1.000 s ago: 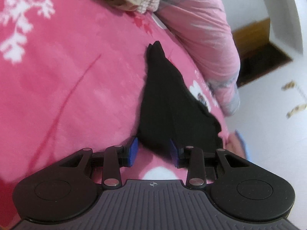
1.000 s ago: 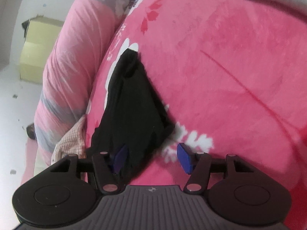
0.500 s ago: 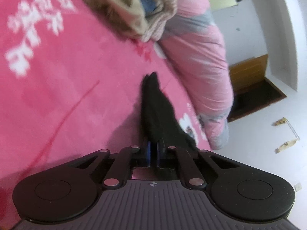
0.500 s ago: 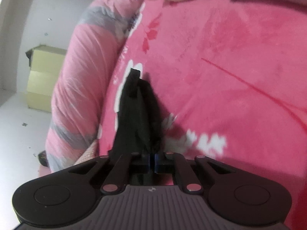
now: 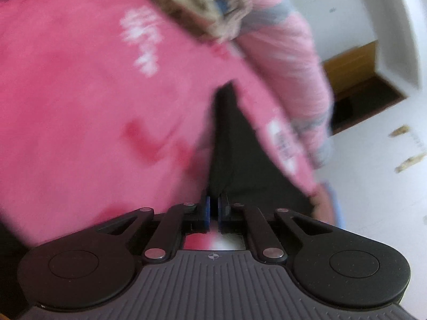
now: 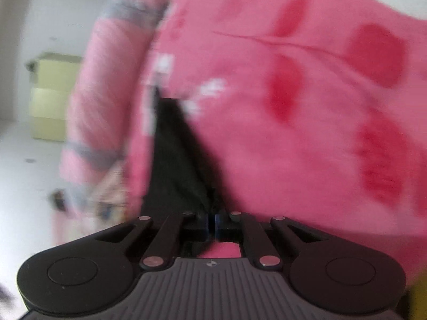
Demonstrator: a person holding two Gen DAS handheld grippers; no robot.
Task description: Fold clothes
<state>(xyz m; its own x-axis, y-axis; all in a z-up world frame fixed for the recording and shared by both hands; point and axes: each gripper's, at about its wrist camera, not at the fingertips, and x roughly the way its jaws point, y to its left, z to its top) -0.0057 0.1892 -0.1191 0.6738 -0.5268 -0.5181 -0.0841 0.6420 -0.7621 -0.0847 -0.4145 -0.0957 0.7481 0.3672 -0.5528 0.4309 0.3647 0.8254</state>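
Your left gripper [image 5: 214, 208] and right gripper [image 6: 211, 220] each pinch a near corner of the black garment [image 5: 234, 144], which stretches away over the pink blanket [image 5: 80, 93].

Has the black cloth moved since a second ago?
Yes. The black cloth lay spread on the pink blanket; now both grippers pinch it, pulled narrow toward the cameras.

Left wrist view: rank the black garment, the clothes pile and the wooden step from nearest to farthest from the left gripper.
1. Black garment: clamped in the left gripper, running away ahead.
2. Clothes pile: far up the pink blanket, top centre.
3. Wooden step: off the bed, upper right, against the wall.
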